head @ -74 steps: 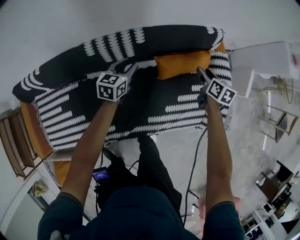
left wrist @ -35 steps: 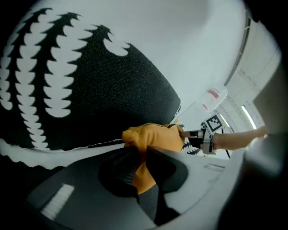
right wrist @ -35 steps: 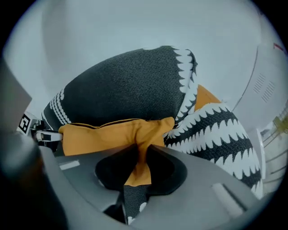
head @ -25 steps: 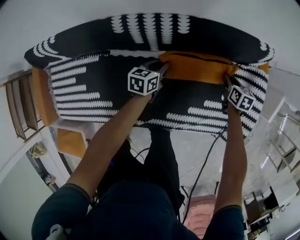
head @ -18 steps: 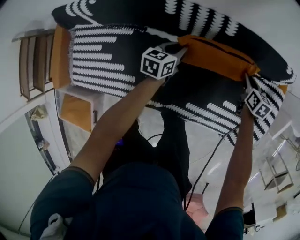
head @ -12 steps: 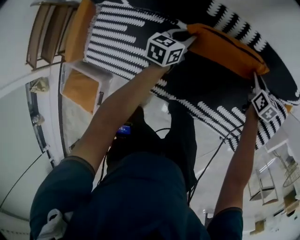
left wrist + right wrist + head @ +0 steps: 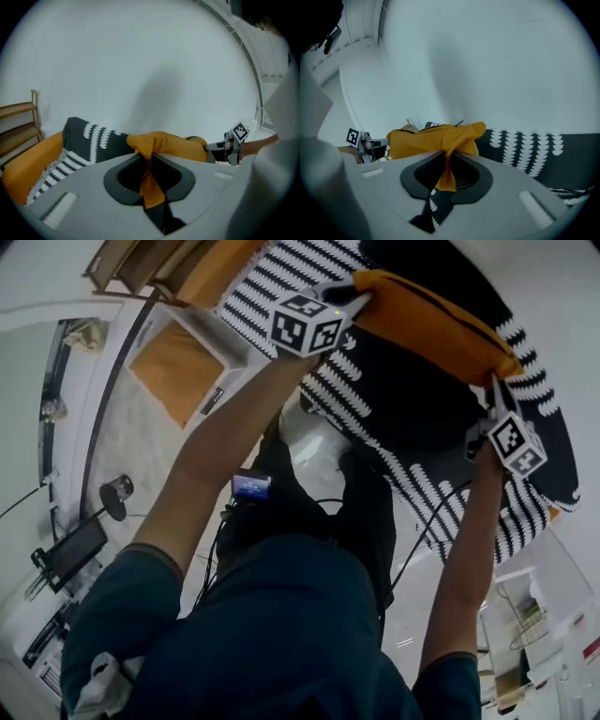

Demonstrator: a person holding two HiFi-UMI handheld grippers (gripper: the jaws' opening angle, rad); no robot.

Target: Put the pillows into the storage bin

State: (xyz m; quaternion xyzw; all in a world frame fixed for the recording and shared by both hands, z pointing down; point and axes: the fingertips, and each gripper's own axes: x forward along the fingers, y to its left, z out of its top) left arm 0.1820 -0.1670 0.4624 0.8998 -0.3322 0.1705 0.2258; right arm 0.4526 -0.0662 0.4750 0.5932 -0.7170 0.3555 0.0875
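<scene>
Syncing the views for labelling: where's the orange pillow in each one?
Head view: upper right, orange pillow stretched between left tool and right tool.
Left gripper view: centre, pillow with one corner pinched in the tool.
Right gripper view: centre left, pillow with one corner pinched in the tool.
Shared landmark: black-and-white sofa cover, next to the pillow in all three.
</scene>
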